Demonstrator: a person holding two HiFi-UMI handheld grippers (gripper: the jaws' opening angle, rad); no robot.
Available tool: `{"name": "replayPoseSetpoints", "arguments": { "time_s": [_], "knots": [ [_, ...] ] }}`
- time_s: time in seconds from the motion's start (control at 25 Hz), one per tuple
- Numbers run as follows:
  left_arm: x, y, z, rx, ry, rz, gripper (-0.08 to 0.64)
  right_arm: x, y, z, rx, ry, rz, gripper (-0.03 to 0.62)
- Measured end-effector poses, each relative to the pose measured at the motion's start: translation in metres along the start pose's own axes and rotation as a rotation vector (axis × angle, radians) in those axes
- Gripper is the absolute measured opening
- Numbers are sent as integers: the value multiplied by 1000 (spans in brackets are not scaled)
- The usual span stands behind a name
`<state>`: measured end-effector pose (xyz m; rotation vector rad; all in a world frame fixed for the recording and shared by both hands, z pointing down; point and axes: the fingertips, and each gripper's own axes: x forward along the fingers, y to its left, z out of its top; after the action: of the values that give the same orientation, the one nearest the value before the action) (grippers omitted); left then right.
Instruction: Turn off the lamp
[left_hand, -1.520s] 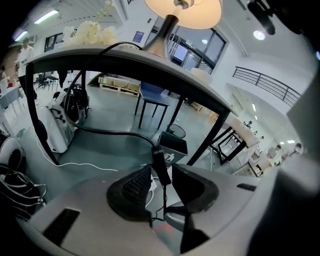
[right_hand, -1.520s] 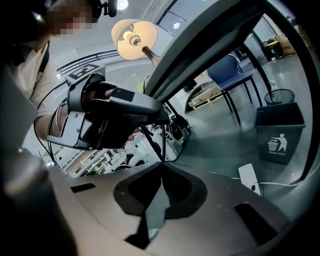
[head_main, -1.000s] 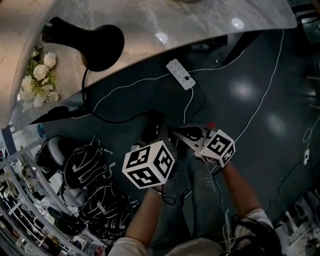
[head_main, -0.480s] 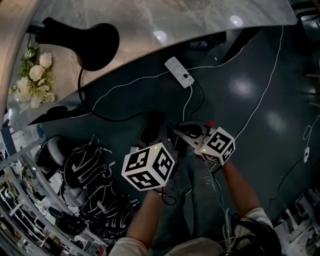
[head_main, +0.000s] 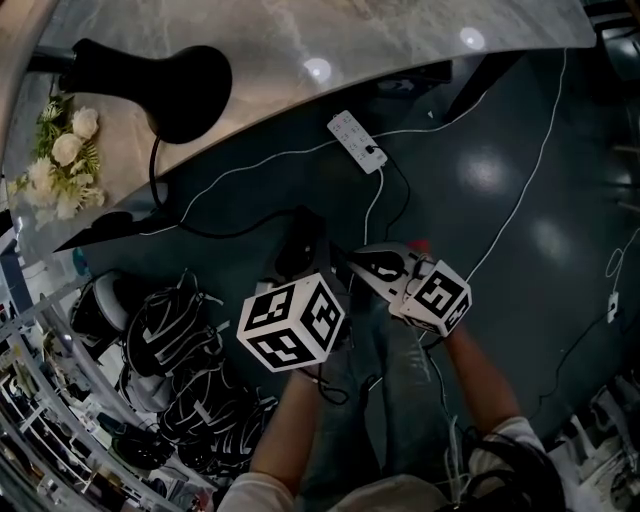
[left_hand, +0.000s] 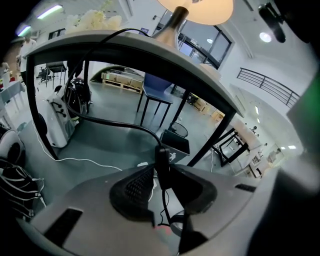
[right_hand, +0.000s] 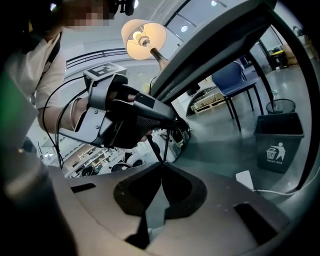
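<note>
The black-shaded lamp (head_main: 185, 90) stands on the marble table (head_main: 330, 40), and its bulb (right_hand: 144, 37) is lit. Its black cord (head_main: 165, 205) drops off the table edge to both grippers below. My left gripper (left_hand: 162, 170) is shut on the black inline switch (left_hand: 162, 161) of that cord. In the head view the left gripper (head_main: 305, 232) points up at the table. Just beside it, my right gripper (head_main: 346, 262) is shut on the thin cord (right_hand: 156, 149) under the switch. The right gripper view shows my right gripper (right_hand: 161, 165) close below the left one (right_hand: 165, 117).
A white power strip (head_main: 360, 146) and white cables lie on the dark floor. A flower bunch (head_main: 60, 160) sits on the table. Coiled black cables and gear (head_main: 180, 345) are piled at the left. A bin (right_hand: 277, 142) and a blue chair (right_hand: 235, 80) stand beyond.
Both grippers have stayed at the same spot on the cord. The left gripper's cube has tilted slightly, and the lamp has slid a little left in the picture.
</note>
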<state>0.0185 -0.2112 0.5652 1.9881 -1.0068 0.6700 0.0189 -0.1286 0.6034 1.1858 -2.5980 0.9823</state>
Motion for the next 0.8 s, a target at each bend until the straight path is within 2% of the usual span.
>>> {"name": "replayPoseSetpoints", "arguments": {
  "time_s": [0.36, 0.52, 0.64, 0.8],
  "knots": [
    [-1, 27, 4, -32, -11, 113, 101, 1, -1, -3, -12, -15, 4, 6],
    [2, 27, 1, -60, 4, 101, 100, -1, 0, -3, -19, -14, 2, 4],
    [6, 33, -3, -57, 21, 126, 101, -1, 3, -1, -44, -1, 6, 2],
    [10, 41, -10, -129, 55, 135, 124, -2, 2, 0, -57, 4, 6, 0]
  ]
}}
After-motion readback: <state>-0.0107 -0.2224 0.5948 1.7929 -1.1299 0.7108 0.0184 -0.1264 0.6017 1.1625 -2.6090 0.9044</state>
